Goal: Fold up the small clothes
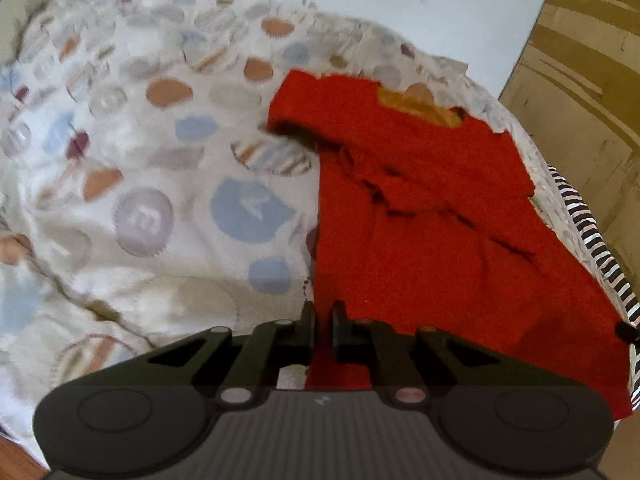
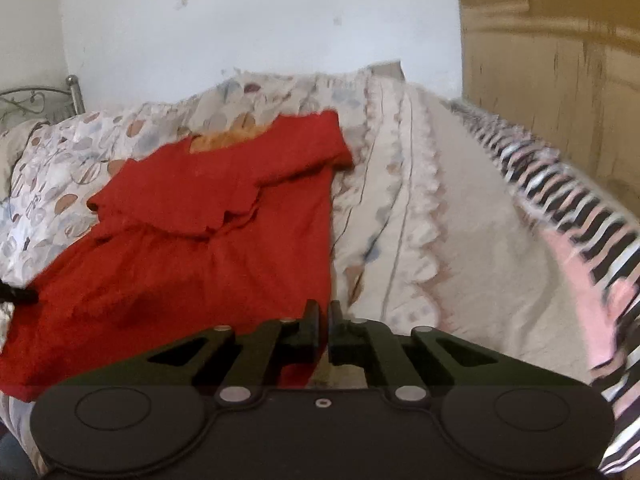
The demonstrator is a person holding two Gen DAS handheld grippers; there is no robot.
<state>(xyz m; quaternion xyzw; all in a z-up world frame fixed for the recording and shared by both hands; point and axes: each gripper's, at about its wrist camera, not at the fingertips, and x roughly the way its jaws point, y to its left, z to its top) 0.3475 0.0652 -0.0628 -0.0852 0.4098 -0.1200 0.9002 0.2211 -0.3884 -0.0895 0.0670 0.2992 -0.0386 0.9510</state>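
Note:
A small red dress [image 1: 420, 216] lies spread on a bed, neck end away from me, its orange inside showing at the collar. One sleeve is folded over the chest. My left gripper [image 1: 323, 312] is shut on the dress's left bottom corner. In the right wrist view the same red dress [image 2: 192, 236] lies to the left, and my right gripper [image 2: 324, 312] is shut on its right bottom corner. The tip of the other gripper shows at each view's edge [image 2: 16, 294].
The dress lies on a white quilt with coloured circles [image 1: 140, 160]. A black-and-white striped blanket [image 2: 580, 224] runs along the bed's right side. A white wall [image 2: 240, 20] is behind, a wooden wardrobe [image 2: 552, 60] at the right, a metal headboard [image 2: 44, 100] at the far left.

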